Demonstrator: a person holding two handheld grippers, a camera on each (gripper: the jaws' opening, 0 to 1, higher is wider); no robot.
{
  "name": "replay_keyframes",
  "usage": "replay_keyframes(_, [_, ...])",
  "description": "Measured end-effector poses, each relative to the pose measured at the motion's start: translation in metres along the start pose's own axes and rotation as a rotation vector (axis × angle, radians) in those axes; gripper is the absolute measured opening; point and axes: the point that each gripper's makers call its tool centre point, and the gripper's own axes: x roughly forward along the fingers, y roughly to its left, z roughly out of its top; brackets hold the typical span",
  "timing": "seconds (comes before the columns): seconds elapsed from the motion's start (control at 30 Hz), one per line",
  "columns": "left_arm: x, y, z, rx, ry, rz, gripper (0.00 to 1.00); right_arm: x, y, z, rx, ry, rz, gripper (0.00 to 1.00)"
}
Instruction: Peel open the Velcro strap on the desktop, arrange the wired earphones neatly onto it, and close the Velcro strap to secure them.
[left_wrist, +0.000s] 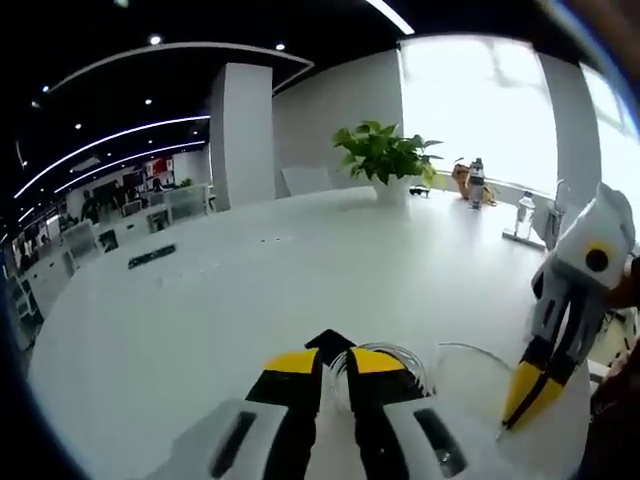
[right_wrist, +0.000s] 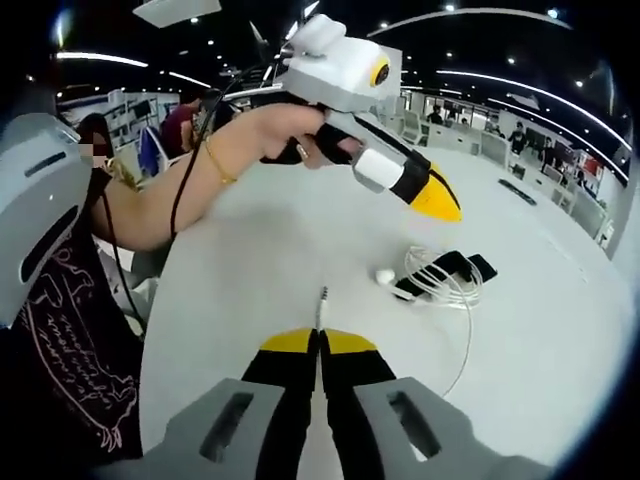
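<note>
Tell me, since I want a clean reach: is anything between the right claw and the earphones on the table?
Nothing visible. In the right gripper view, bare white tabletop lies between the right claw and the coiled white wired earphones on the black Velcro strap. The left claw hangs above, not in the path.

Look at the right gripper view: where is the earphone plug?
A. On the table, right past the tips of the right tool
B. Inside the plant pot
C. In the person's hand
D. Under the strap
A: the plug lies on the table just beyond the shut right tool.
</note>
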Motion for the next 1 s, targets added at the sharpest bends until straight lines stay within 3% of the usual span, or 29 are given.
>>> replay_keyframes(0.23, [0.001,0.002,-0.003,0.007,0.009,0.006,0.14,-0.004,0.0,0.002,0.04,-0.016,0.003,0.05])
replay_keyframes(0.67, [0.0,0.005,0.001,0.014,-0.013,0.029,0.14,-0.02,-0.013,0.022,0.136,-0.14,-0.012,0.05])
replay_keyframes(1.0, [-0.001,0.007,0.001,0.024,-0.016,0.038,0.14,-0.05,-0.047,0.052,0.349,-0.384,-0.054,0.05])
